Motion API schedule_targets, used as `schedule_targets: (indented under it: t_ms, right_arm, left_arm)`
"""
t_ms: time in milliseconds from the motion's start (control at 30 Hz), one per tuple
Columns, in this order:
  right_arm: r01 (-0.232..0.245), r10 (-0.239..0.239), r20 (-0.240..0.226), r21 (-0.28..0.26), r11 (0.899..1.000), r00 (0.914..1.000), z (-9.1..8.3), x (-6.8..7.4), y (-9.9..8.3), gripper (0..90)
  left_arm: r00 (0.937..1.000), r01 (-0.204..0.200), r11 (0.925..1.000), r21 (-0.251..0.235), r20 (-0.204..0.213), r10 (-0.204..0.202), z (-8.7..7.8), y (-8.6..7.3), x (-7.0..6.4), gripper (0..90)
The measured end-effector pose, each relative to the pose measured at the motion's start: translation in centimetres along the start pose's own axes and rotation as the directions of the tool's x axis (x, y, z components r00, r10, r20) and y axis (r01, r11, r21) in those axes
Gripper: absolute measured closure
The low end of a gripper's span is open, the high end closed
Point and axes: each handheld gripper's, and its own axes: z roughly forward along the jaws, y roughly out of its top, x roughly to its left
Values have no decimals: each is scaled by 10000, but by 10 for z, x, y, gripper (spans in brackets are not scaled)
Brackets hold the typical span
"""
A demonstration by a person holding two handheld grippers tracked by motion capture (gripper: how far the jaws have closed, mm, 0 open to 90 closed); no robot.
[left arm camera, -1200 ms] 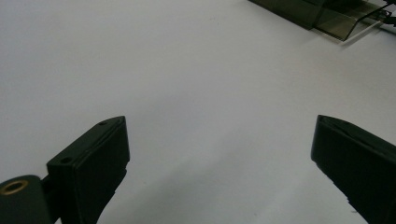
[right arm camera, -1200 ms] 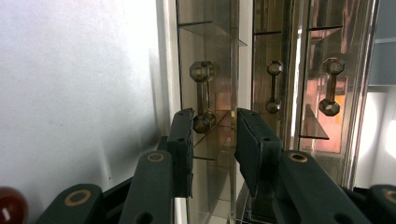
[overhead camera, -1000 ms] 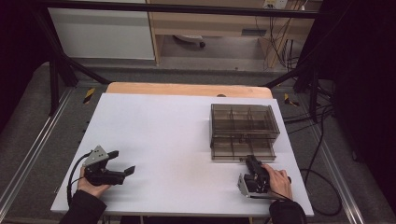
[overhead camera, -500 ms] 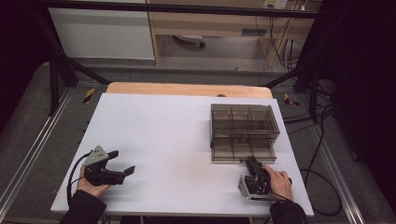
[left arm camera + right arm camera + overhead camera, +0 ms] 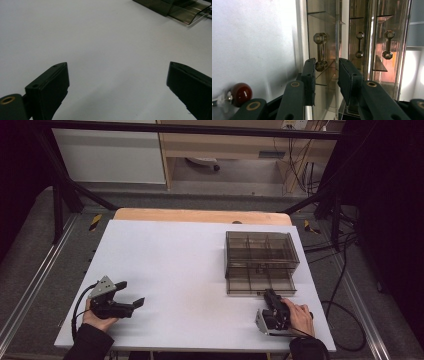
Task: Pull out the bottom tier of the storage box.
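right tongs point(image 5: 270, 296) at drawer handle point(image 5: 320, 52)

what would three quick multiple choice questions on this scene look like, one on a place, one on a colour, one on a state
1. Where on the white table does the smoky drawer box stand?
A. on the right half
B. at the near left corner
C. hanging off the far left edge

2. What colour is the small ball beside the right gripper?
A. bright green
B. dark red
C. yellow

3. How do the jaws of the left gripper stand?
A. clamped on a drawer handle
B. shut with nothing between
C. wide apart over bare table

Answers:
1 A, the high view shows the box right of the table's middle.
2 B, the right gripper view shows a glossy dark red ball at lower left.
3 C, the left gripper view shows a broad gap of white surface between them.
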Motion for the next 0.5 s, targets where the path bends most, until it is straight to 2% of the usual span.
schedule_targets:
  t_ms: [500]
  right_arm:
    - [-168,168,-127,-35,9999,9998,-1,0,-1,668]
  left_arm:
    - [10000,-4,10000,3,3,4,0,0,0,45]
